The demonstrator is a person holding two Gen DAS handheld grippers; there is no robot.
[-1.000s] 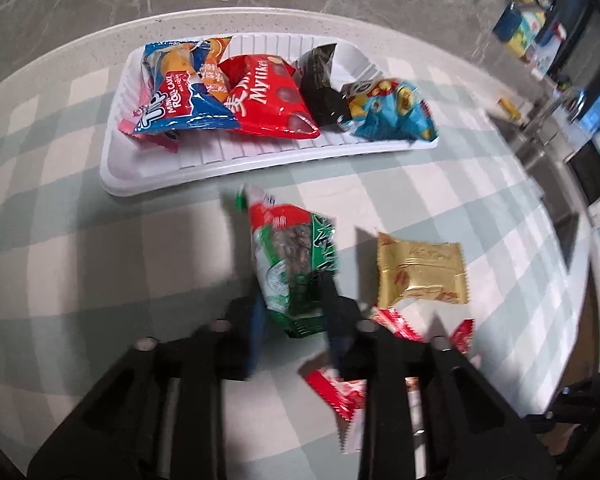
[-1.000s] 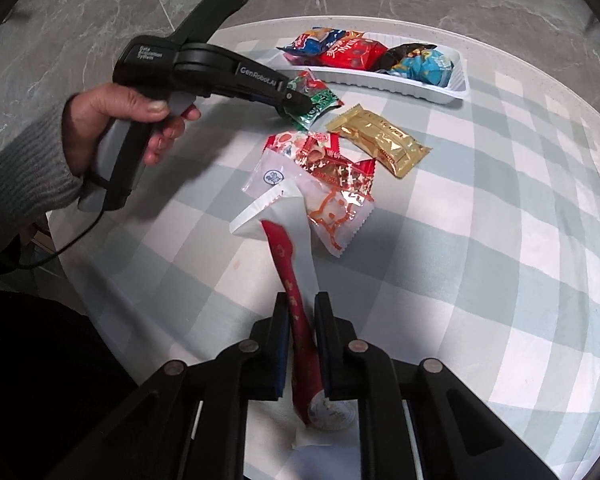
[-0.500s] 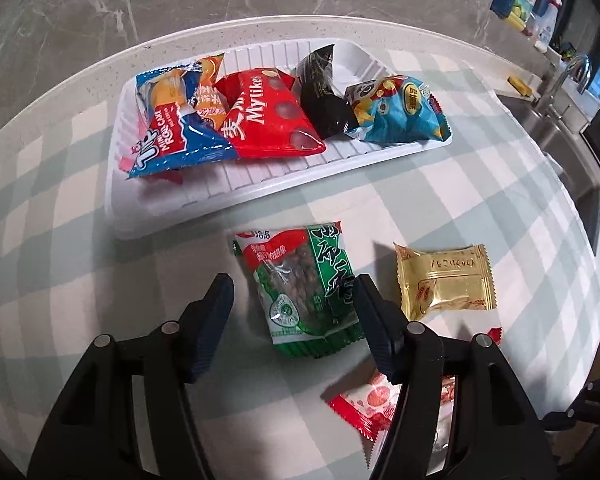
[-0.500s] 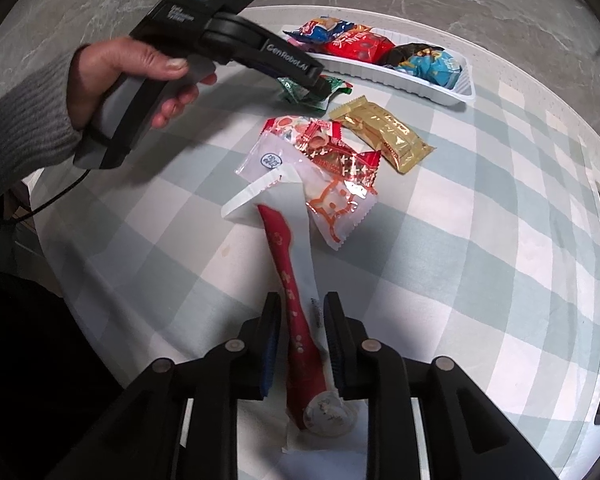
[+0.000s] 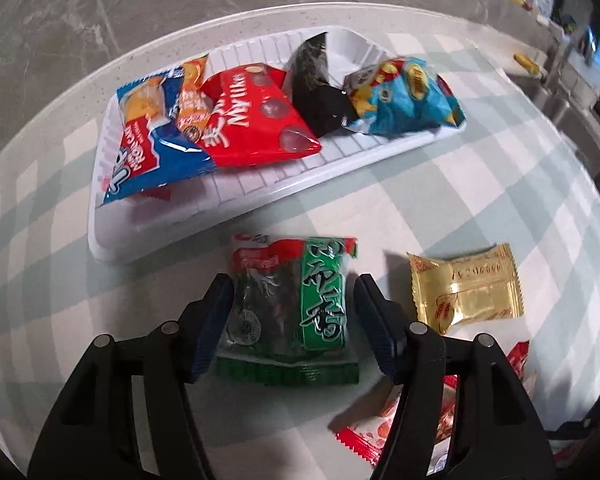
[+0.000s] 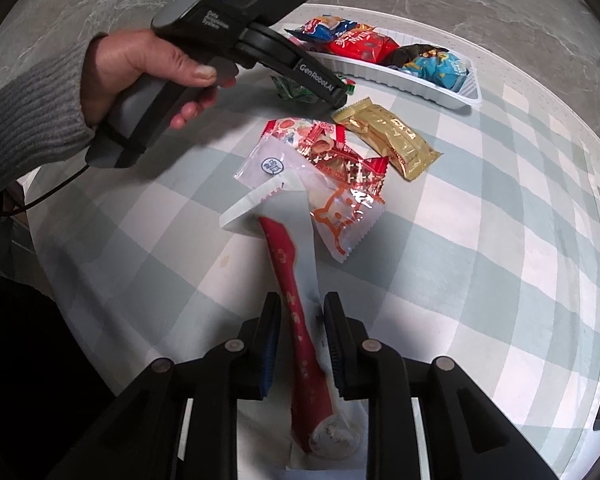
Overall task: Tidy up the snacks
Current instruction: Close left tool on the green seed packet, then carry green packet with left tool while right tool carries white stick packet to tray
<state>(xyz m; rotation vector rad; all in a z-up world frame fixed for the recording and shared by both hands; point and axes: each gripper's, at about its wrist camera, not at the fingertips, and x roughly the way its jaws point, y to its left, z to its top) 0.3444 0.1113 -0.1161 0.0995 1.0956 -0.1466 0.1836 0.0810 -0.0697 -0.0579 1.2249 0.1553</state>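
Note:
A green and red snack packet (image 5: 300, 308) lies flat on the checked tablecloth just in front of the white tray (image 5: 260, 184). My left gripper (image 5: 293, 282) is open and straddles it, with a gap at the right pad. In the right wrist view a hand holds that gripper (image 6: 340, 96) low over the packet (image 6: 292, 90). A long red and white stick packet (image 6: 286, 264) lies between the jaws of my right gripper (image 6: 303, 300), which stand slightly apart from it. The tray (image 6: 466, 92) holds several bagged snacks.
A gold packet (image 5: 464, 292) lies right of the green one. Red and white wrappers (image 6: 332, 160) overlap in the middle of the round table, touching the stick packet's far end. The table edge curves close behind the tray. A grey sleeve (image 6: 28, 120) reaches in from the left.
My left gripper opened and let go of the green packet, which now lies flat between its jaws. My right gripper's jaws parted slightly from the red stick packet.

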